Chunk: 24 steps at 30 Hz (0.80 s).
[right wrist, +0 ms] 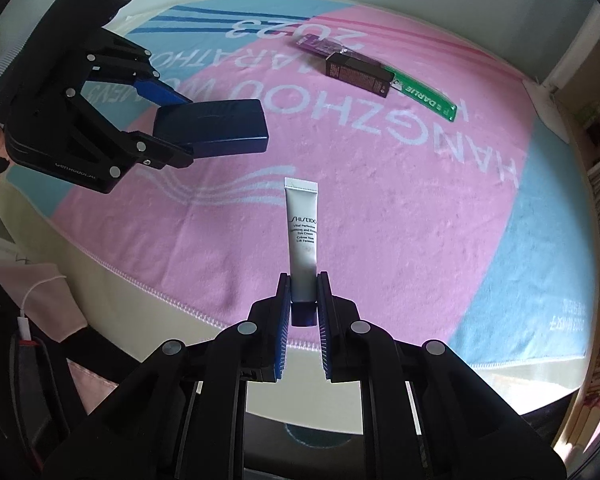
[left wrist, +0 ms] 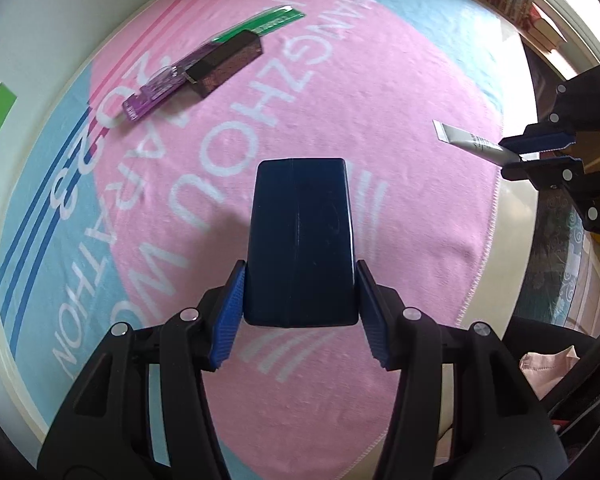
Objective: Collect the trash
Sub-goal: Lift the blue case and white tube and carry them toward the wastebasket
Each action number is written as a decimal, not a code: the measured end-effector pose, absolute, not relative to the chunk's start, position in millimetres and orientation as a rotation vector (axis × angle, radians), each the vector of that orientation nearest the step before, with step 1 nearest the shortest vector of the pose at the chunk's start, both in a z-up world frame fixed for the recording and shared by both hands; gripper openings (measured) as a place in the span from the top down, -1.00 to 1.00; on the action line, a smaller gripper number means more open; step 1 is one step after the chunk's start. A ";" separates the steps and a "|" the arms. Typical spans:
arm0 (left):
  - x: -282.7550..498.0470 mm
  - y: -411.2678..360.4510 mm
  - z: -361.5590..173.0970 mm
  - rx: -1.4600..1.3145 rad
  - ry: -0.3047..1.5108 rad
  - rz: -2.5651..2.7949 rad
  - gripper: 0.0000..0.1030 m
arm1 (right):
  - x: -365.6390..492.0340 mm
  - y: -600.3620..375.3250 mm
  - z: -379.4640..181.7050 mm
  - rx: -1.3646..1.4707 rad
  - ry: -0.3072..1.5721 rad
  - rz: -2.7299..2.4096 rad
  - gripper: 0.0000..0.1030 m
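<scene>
Gripping a "SHISEIDO" eye-cream tube (right wrist: pixel 303 236), right gripper (right wrist: pixel 304 300) above a "HANGZHOU" towel (right wrist: pixel 420 208)

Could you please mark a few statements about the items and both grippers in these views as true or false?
1. The left gripper holds a dark blue box. True.
2. The right gripper is empty. False: it is shut on a white cream tube.
3. The cream tube lies flat on the towel. False: it is held above it.
4. A dark maroon box rests on the towel. True.
5. The green packet is beside the maroon box. True.
</scene>
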<state>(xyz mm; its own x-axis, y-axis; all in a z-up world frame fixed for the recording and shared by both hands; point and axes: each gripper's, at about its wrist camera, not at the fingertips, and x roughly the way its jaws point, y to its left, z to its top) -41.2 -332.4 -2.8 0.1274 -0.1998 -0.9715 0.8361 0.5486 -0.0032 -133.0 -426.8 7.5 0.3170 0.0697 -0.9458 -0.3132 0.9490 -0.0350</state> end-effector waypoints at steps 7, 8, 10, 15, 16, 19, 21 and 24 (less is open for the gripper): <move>-71.8 -350.1 -0.7 0.738 1.182 -0.928 0.03 | -164.3 -442.1 9.7 -0.147 1.231 0.165 0.72; -75.9 -352.0 -0.6 0.750 1.178 -0.939 0.03 | -169.9 -444.1 9.7 -0.134 1.232 0.154 0.72; -85.2 -357.1 -0.1 0.772 1.171 -0.962 0.03 | -181.1 -449.0 9.3 -0.108 1.234 0.131 0.72; -109.1 -377.7 0.0 0.817 1.156 -1.014 0.03 | -207.4 -464.3 9.2 -0.061 1.231 0.089 0.72; -113.9 -382.9 -0.1 0.825 1.153 -1.026 0.03 | -213.7 -468.9 9.1 -0.050 1.229 0.079 0.72; -129.5 -403.2 -1.3 0.859 1.142 -1.057 0.03 | -232.3 -484.2 7.9 -0.017 1.223 0.053 0.72; -141.4 -418.3 -2.4 0.878 1.140 -1.079 0.03 | -245.4 -494.9 6.8 0.006 1.222 0.037 0.72; -161.7 -441.1 -2.9 0.901 1.141 -1.117 0.03 | -269.4 -511.5 5.6 0.042 1.222 0.025 0.72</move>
